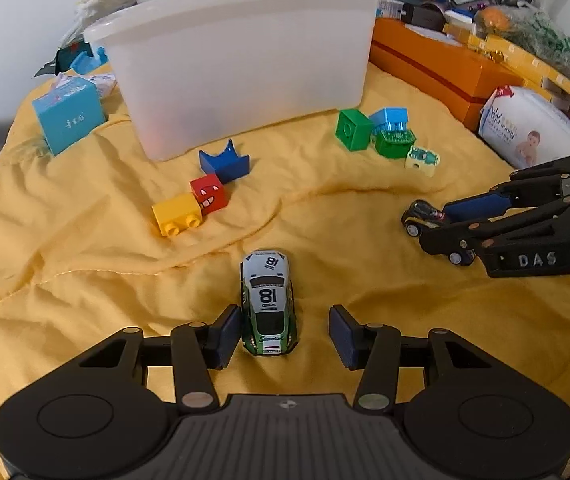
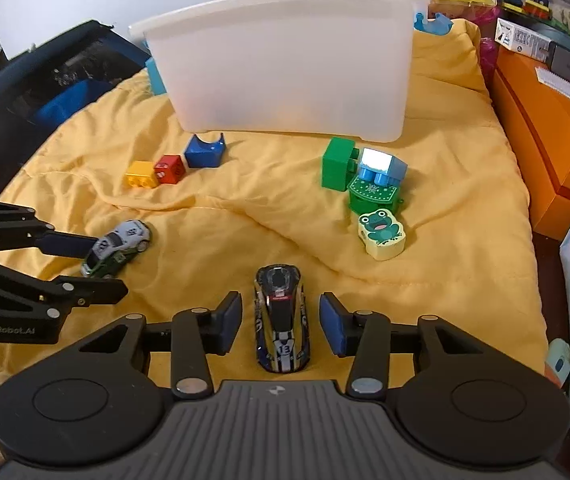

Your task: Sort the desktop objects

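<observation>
The green-white car (image 1: 269,304) bore "81"; the dark car (image 2: 282,320) "13"; the left gripper (image 2: 103,270) read "GenRobot.AI"; the right gripper (image 1: 433,226) "DAS".

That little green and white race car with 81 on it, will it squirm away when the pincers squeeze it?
Probably a little. The green and white car sits on wheels, so a nudge along its length could roll it, though the rumpled yellow blanket should slow it. Its glossy, rigid-looking body may slip against the pads. The left gripper straddles its sides, open, which likely limits escape.
</observation>
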